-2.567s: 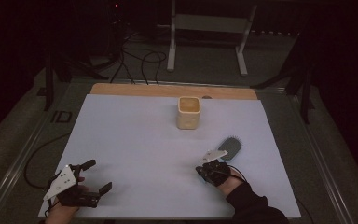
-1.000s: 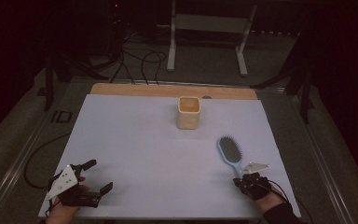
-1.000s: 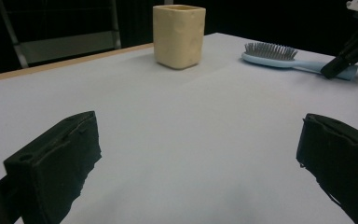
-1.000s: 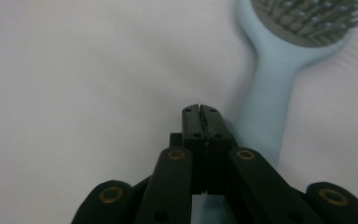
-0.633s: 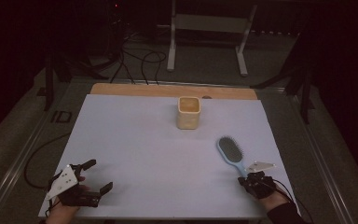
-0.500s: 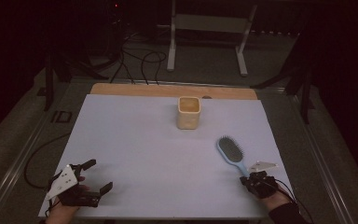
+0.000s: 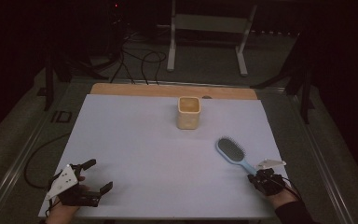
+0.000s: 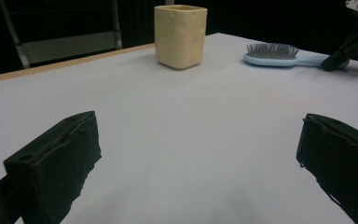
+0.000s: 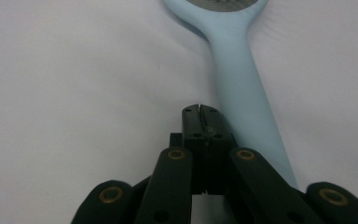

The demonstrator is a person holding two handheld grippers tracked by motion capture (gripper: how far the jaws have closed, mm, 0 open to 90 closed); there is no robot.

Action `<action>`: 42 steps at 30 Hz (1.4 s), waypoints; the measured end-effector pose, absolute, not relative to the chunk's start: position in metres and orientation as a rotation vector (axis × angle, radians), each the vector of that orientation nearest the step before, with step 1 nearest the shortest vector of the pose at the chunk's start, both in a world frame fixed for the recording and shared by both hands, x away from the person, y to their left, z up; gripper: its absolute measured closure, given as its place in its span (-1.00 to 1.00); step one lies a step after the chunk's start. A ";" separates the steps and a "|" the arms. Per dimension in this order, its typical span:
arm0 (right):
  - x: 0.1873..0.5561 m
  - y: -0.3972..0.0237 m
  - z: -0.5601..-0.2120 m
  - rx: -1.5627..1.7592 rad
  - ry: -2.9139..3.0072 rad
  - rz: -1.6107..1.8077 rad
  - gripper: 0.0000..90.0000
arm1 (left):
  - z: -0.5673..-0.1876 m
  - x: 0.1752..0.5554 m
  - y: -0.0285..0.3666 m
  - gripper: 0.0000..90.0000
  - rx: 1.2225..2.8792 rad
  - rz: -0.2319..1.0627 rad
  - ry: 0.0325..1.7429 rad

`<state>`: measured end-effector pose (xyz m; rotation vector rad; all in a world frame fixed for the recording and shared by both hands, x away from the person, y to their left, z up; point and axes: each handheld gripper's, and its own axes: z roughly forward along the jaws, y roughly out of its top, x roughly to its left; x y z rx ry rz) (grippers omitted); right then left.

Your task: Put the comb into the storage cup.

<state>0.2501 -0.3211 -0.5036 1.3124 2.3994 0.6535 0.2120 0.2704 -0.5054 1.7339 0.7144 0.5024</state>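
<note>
At the table's (image 7: pixel 168 154) near left corner the left gripper (image 7: pixel 91 176) rests with its blocky black jaws spread wide, nothing between them. At the near right corner the right gripper (image 9: pixel 200 116) has its jaws pressed together, empty, lying just beside the smooth handle of the pale blue plastic hairbrush (image 7: pixel 233 153), whose oval bristled head points inward. Farther back, mid-table, stands a squarish cream cup (image 7: pixel 189 112) with a dimpled surface
</note>
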 end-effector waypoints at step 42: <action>0.291 -0.317 -0.466 1.066 2.599 0.544 0.11 | -0.505 0.212 0.270 -1.00 1.734 0.504 0.717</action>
